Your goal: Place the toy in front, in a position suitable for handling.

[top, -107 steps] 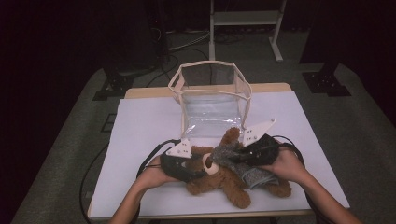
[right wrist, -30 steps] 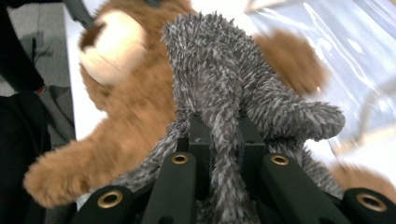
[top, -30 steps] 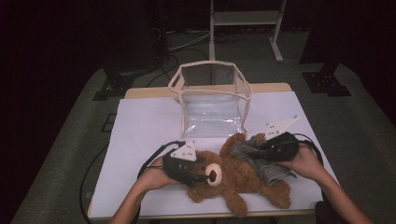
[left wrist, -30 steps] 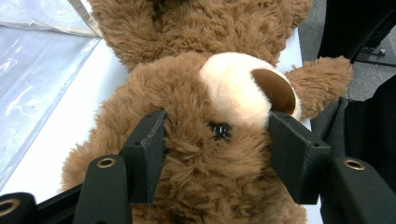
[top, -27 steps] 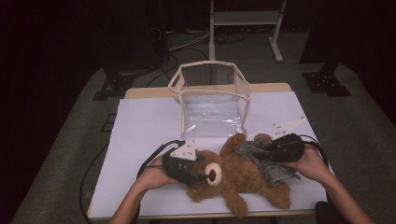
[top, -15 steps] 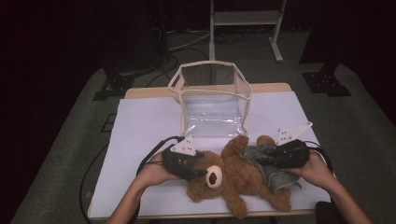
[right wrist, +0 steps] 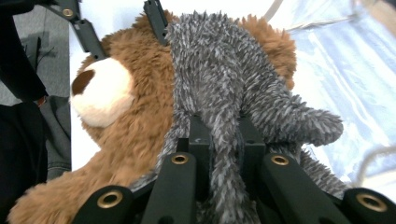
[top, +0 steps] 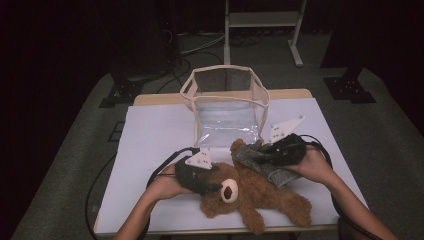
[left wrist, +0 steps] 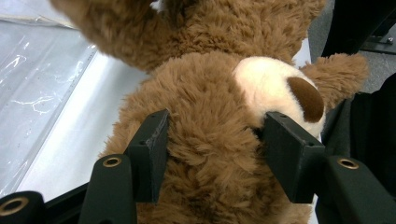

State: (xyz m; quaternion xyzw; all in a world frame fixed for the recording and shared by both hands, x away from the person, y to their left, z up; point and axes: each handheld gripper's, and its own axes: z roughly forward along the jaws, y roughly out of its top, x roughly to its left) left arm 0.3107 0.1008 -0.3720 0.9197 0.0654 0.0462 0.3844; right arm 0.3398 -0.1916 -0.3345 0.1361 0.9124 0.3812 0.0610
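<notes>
A brown teddy bear [top: 265, 195] lies on its back on the white table [top: 150, 135], head toward the left. My left gripper [top: 212, 184] is shut on the bear's head [left wrist: 210, 93], one pad at each side near the pale muzzle [left wrist: 215, 126]. My right gripper [top: 260, 152] is shut on a grey fuzzy cloth [top: 247, 154], a fold of it pinched between the jaws [right wrist: 224, 128]. The grey cloth [right wrist: 219, 65] lies stretched over the bear's upper body [right wrist: 140, 93], up to its head.
A clear plastic bag with cream trim [top: 225, 82] stands open just behind the bear. Cables trail from both grippers over the table. A metal stand [top: 260, 20] is on the floor beyond the table.
My right gripper has moved left with the grey cloth, drawing it farther over the bear toward its head. The left gripper has stayed on the head.
</notes>
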